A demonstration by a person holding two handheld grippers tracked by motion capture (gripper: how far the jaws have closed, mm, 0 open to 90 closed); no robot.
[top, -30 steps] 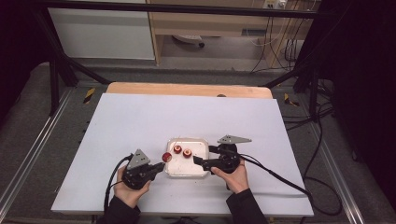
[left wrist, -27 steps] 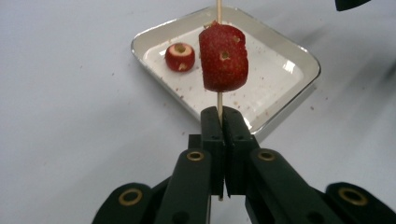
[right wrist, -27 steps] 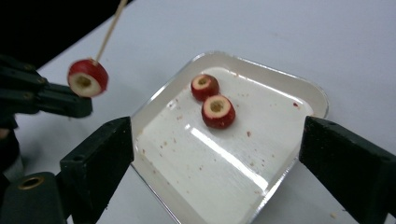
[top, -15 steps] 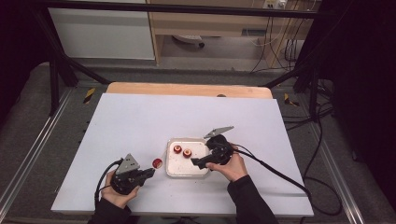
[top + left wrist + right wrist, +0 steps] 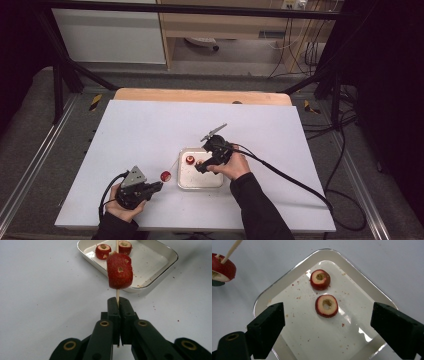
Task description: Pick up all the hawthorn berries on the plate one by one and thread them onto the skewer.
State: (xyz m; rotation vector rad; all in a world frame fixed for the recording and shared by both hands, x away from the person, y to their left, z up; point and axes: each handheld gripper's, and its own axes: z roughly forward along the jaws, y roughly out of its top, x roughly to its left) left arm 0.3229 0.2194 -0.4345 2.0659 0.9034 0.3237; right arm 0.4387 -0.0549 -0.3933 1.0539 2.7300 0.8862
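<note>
White table (image 5: 150, 130) is carrying our tray (image 5: 186, 181). Left claw (image 5: 117, 305) is clenching a skewer (image 5: 117, 293) with one fruit ring (image 5: 120, 271); right claw (image 5: 324, 322), released, is hovering over two rings (image 5: 326, 305) at twelve o'clock, needing one picked.

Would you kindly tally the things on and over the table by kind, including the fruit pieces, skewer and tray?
Red cored fruit pieces: 3 (one on the skewer, two in the tray)
Wooden skewer: 1
Metal tray: 1
Hand-held grippers: 2 (left, right)
Total: 7
</note>
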